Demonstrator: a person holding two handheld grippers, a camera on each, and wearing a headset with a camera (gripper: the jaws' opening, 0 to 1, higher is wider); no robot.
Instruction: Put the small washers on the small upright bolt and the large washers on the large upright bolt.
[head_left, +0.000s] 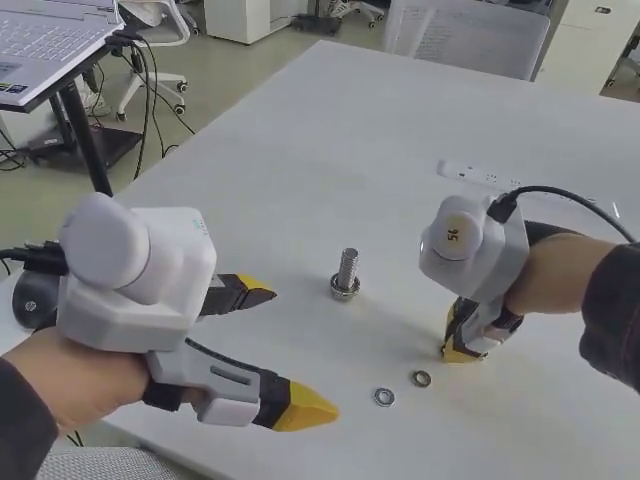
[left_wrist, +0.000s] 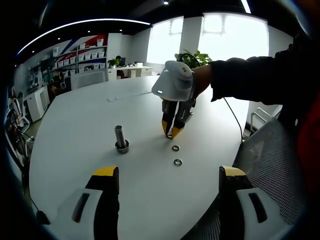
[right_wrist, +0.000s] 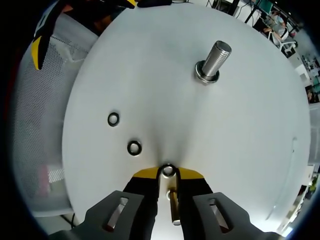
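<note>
Clearly, the right gripper (right_wrist: 168, 176) pinches a small, silvery washer (right_wrist: 168, 169).

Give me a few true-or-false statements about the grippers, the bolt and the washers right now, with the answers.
1. The left gripper is open. True.
2. The bolt lies on its side. False: it stands upright on the table.
3. Two loose washers lie on the table between the grippers. True.
4. The right gripper hovers over the bolt. False: its tips are down at the table, apart from the bolt, closed on a third washer.
</note>
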